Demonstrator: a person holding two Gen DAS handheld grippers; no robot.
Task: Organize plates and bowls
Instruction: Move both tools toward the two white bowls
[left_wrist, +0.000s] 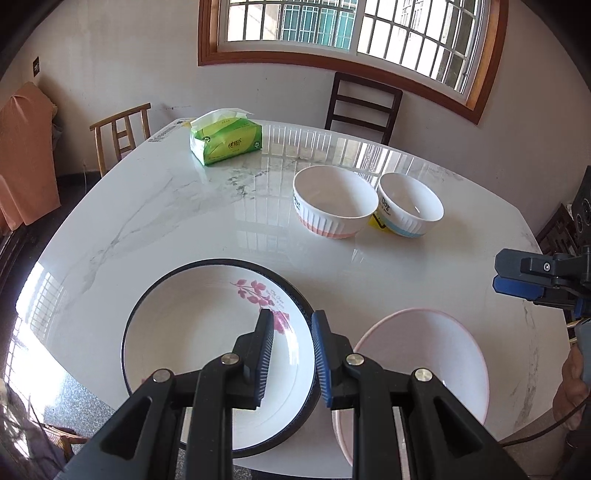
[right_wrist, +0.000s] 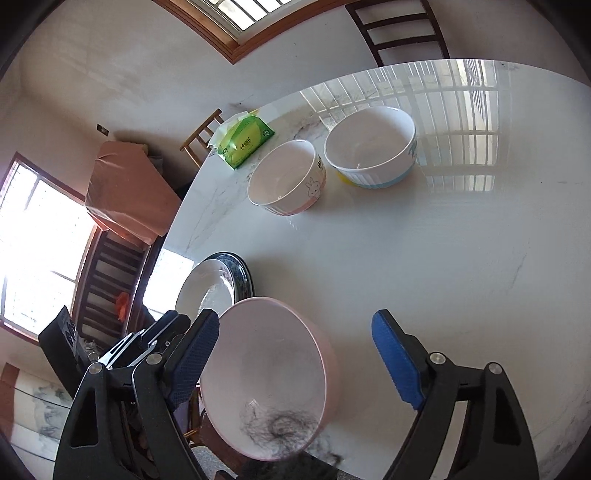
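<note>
Between left fingers: the left gripper (left_wrist: 293, 354) is standing narrow, gripping nothing, over the black-rimmed plate (left_wrist: 192, 332).
Right fingers: the right gripper (right_wrist: 295, 354) is gaping wide, empty, above the pink plate (right_wrist: 266, 369).
Beyond fingertips: two bowls (left_wrist: 334, 201) are sitting on the marble table (left_wrist: 184, 206).

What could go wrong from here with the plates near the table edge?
1. The pink-rimmed plate hangs partly past the table edge; a nudge from the open right gripper might tip it off.
2. The black-rimmed plate also overhangs that edge, beneath the left gripper.
3. The two plates nearly touch, so shifting one may knock the other.
</note>
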